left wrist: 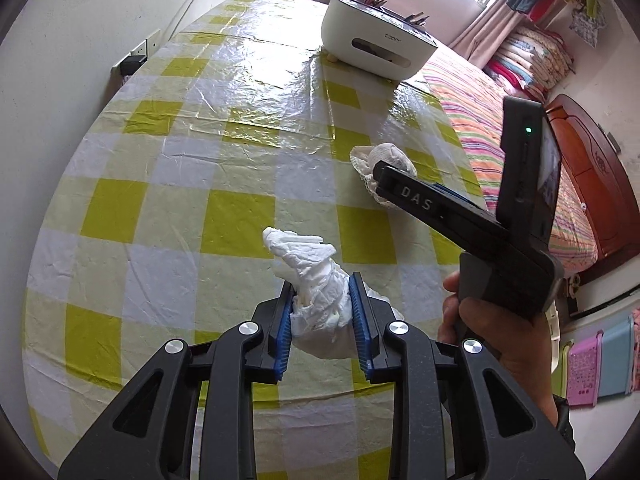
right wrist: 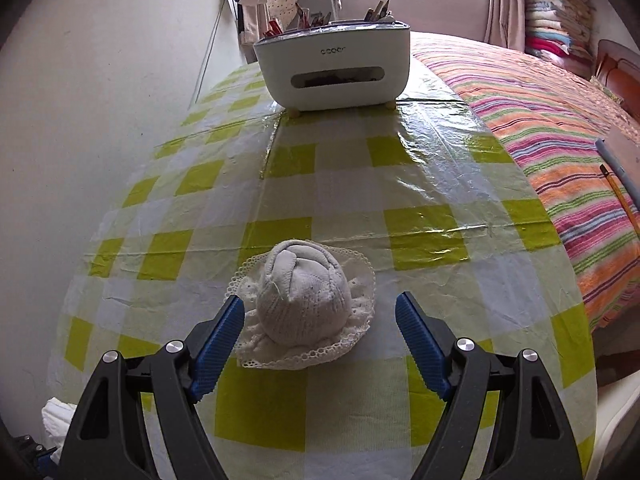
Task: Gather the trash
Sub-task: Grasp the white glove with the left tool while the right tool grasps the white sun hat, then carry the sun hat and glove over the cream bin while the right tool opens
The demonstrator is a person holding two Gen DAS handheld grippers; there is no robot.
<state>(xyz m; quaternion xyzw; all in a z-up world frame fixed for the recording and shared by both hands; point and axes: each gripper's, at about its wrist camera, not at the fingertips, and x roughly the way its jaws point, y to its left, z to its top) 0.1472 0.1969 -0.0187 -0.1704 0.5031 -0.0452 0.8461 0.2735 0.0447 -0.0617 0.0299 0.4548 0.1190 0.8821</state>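
Closest to my left camera are the left tongs, clamped tight on a crumpled white tissue, blue pads pressing both sides of the wad. I read the tissue as lifted just clear of the checked cloth, though I can't be sure from this angle; either way it is secured and ready to carry off.

My right tongs stand apart, one jaw on each side of a small white knitted bundle with a lace frill, which sits on the worktop. The pads do not touch it. The left view shows the same tongs reaching over the bundle, with a hand gripping the handle. I judge this is a line-up for the second pick: jaws wide and centred so they can close evenly on the soft round body rather than snag the lace.

At the far end of the worktop stands a white box with a slot in its front. Its top compartments hold what look like clothes pegs; something dark shows through the slot, but I can't tell what. No bin is in view, so I don't know where the tissue goes. A striped bed cover lies just beside the worktop.
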